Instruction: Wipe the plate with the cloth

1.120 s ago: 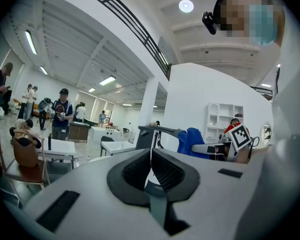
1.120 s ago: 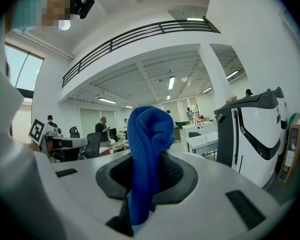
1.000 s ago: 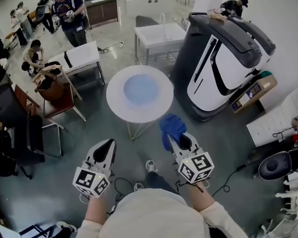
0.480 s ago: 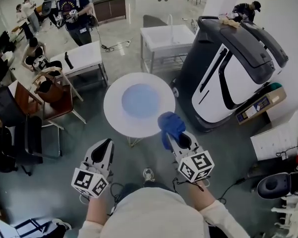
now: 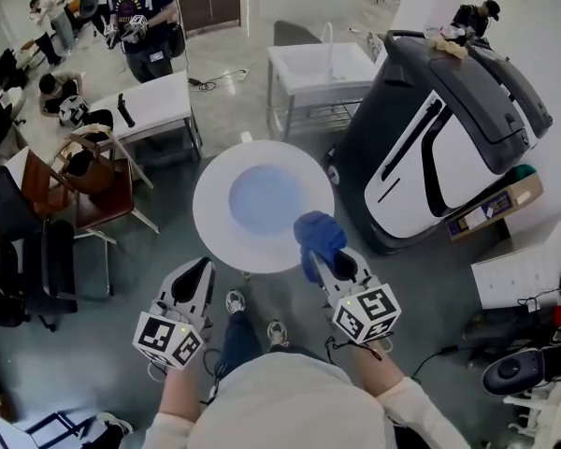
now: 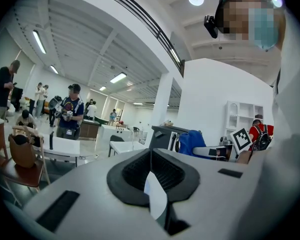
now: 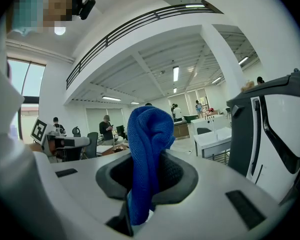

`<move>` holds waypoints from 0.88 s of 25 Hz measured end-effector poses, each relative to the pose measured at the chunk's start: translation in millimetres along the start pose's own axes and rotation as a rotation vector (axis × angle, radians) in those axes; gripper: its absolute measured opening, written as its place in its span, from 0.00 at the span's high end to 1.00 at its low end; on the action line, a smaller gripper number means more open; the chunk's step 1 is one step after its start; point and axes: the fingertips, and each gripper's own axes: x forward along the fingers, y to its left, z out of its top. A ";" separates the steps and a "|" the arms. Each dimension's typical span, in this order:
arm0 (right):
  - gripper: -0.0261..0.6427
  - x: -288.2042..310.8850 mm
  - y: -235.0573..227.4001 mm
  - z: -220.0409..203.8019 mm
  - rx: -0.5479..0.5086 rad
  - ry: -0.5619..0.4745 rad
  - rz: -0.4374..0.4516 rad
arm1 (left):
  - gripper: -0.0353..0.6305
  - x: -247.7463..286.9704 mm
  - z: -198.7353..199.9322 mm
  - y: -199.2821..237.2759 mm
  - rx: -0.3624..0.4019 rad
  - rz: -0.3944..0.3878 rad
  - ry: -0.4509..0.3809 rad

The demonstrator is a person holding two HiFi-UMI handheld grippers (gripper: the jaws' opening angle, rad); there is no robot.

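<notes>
A pale blue plate (image 5: 265, 197) lies in the middle of a small round white table (image 5: 210, 215) ahead of me. My right gripper (image 5: 323, 262) is shut on a bunched blue cloth (image 5: 320, 236), which sticks up between its jaws (image 7: 146, 149) and hangs over the table's near right edge. My left gripper (image 5: 195, 277) is shut with nothing in it and sits just short of the table's near left edge. In the left gripper view its jaws meet with only a white sliver of table showing between them, and the blue cloth (image 6: 192, 141) shows at the right.
A large grey and white machine (image 5: 439, 129) stands right of the table. A white bench (image 5: 323, 67) is behind it, a white desk (image 5: 150, 107) and brown chairs (image 5: 95, 187) to the left. People (image 5: 145, 21) stand at the back. Cables (image 5: 446, 341) lie on the floor at the right.
Both grippers have come forward toward the round table, which now lies closer and lower in the head view. The cloth now overlaps the table's near edge. The jaws have not changed.
</notes>
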 end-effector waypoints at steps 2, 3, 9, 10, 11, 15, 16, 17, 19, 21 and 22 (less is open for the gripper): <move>0.82 13.1 -4.1 5.3 -0.003 -0.008 -0.015 | 0.89 13.1 5.5 10.6 -0.004 -0.019 0.002; 0.82 20.6 -5.5 8.2 -0.003 -0.012 -0.024 | 0.89 19.6 9.1 16.0 -0.001 -0.032 0.003; 0.82 75.4 -5.5 23.7 0.007 -0.038 -0.074 | 0.89 54.0 30.4 64.7 0.013 -0.099 0.014; 0.82 85.4 -5.9 26.4 0.010 -0.045 -0.086 | 0.89 59.6 33.2 74.6 0.015 -0.111 0.016; 0.82 95.2 -6.0 29.1 0.011 -0.051 -0.098 | 0.89 64.9 35.9 84.8 0.017 -0.124 0.016; 0.82 124.9 -3.1 37.8 0.010 -0.076 -0.141 | 0.89 79.0 46.1 118.6 0.017 -0.164 0.019; 0.82 129.9 -2.0 39.7 0.012 -0.080 -0.150 | 0.89 81.9 47.7 124.7 0.019 -0.175 0.022; 0.82 134.3 -1.3 41.1 0.013 -0.084 -0.159 | 0.89 85.3 48.5 129.7 0.021 -0.187 0.026; 0.82 141.7 -3.4 42.4 0.015 -0.088 -0.173 | 0.89 94.7 48.5 136.6 0.020 -0.206 0.036; 0.82 147.7 -10.3 41.8 0.018 -0.089 -0.182 | 0.89 106.2 46.2 139.0 0.015 -0.224 0.043; 0.82 150.2 -14.8 41.2 0.020 -0.086 -0.187 | 0.89 112.0 44.8 139.0 0.014 -0.233 0.047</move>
